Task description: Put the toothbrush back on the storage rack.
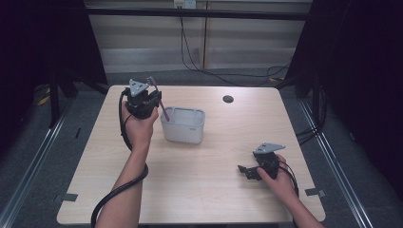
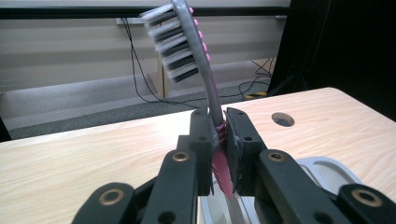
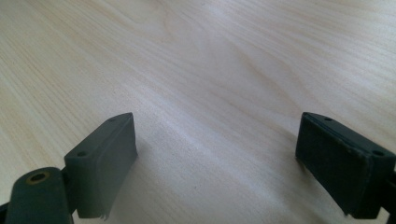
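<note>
My left gripper (image 1: 151,97) is shut on a toothbrush (image 2: 205,79) with a grey neck, pink grip and black-and-white bristles. It holds the brush upright beside the left end of a white rectangular holder (image 1: 183,125), head up, with the pink handle (image 1: 166,113) slanting down toward the holder's rim. In the left gripper view the jaws pinch the pink grip and the holder's white rim (image 2: 327,169) shows below. My right gripper (image 1: 248,172) rests low over the table at the front right, open, with bare wood between its pads (image 3: 105,156).
The light wooden table (image 1: 223,190) has a round dark cable hole (image 1: 228,99) at the back right. Tape marks (image 1: 314,192) sit near the front corners. Cables trail on the grey floor behind the table, and dark curtains stand on both sides.
</note>
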`<state>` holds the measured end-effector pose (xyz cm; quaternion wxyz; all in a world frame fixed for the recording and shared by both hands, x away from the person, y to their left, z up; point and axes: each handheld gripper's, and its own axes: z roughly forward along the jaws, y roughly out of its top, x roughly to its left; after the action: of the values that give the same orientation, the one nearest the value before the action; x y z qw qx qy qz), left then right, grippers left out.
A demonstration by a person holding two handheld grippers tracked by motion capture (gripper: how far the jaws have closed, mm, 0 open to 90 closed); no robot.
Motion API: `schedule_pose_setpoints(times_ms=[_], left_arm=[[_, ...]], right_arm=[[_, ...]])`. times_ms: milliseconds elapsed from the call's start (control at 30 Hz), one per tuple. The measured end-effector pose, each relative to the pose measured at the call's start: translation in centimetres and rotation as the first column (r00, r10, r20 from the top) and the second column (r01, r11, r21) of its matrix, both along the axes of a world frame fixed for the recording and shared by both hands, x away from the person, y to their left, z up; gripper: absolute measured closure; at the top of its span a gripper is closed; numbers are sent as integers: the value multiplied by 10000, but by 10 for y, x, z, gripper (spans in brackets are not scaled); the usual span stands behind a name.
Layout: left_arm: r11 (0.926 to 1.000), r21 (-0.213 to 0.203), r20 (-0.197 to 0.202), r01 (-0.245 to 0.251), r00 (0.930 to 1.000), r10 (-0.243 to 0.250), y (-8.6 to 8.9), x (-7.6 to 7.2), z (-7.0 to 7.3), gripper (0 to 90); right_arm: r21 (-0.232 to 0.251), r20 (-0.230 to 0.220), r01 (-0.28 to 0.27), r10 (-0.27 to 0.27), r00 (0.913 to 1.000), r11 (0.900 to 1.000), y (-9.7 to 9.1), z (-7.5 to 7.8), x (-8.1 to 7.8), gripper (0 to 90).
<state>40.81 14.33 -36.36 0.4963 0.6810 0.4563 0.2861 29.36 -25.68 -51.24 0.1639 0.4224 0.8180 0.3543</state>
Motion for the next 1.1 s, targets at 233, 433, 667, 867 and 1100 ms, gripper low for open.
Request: schedule_pose_setpoints(times_ms=[233, 433, 667, 867, 1100], left_arm=[[10000, 98, -69, 7, 10000, -6, 1, -1, -7, 818], [9998, 189, -130, 62, 9999, -60, 1, -3, -11, 818], [9996, 281, -202, 105, 9997, -100, 2, -5, -15, 817], [9991, 374, -286, 192, 9994, -182, 1, -6, -19, 817], [9990, 361, -412, 251, 9989, -236, 0, -8, -27, 817]], right_arm=[[1, 3, -1, 1, 10000, 10000, 0, 0, 0, 118], [3, 0, 0, 0, 10000, 10000, 0, 0, 0, 118], [1, 4, -3, 3, 10000, 10000, 0, 0, 0, 118], [-2, 11, -9, 9, 10000, 10000, 0, 0, 0, 118], [0, 2, -4, 4, 10000, 10000, 0, 0, 0, 119]])
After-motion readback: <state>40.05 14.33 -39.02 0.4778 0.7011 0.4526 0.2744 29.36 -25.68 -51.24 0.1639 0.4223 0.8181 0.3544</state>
